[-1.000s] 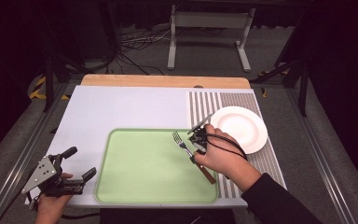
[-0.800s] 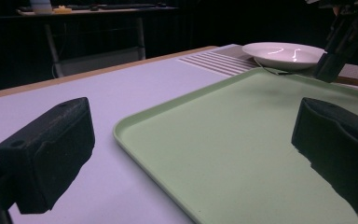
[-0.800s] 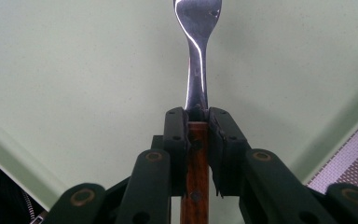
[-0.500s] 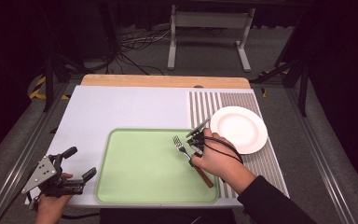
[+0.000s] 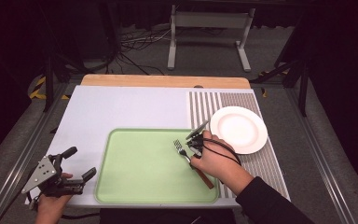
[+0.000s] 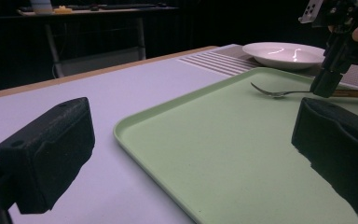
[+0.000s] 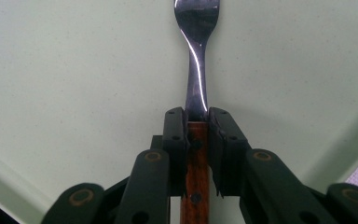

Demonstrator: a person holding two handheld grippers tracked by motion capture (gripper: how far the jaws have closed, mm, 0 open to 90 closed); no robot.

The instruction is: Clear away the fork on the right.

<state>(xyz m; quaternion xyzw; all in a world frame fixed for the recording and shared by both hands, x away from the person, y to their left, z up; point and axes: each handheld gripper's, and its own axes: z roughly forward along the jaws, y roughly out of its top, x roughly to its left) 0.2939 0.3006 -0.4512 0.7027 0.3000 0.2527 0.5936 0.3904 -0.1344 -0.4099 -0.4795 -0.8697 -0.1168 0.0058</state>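
On a white table (image 5: pixel 121 107) seen from above, a pale green tray (image 5: pixel 140 168) lies near the front edge, and a fork (image 5: pixel 186 154) with a metal head and a reddish wooden handle rests on the tray's right side, tines pointing toward the far left. The person's right hand (image 5: pixel 216 161) comes in from the lower right and holds the right gripper (image 5: pixel 195 143) down over the fork. In the right gripper view, the two black jaws stand close together, one on each side of the wooden handle where it meets the metal neck, pressed against it, so this tool is clamped on the fork (image 7: pixel 196 93), which lies flat on the green tray (image 7: pixel 74 70). A round white plate (image 5: pixel 240 128) sits just beyond the tray's right edge on a striped grey mat (image 5: pixel 205 105), close to the gripper but apart from the fork. At the lower left corner of the table, the left hand (image 5: pixel 51 205) holds the left gripper (image 5: pixel 79 163) just off the tray's left edge. In the left gripper view its two black pads (image 6: pixel 51 149) stand wide apart with nothing between them, facing across the tray (image 6: pixel 214 149) toward the fork (image 6: pixel 272 92) and plate (image 6: pixel 284 53).
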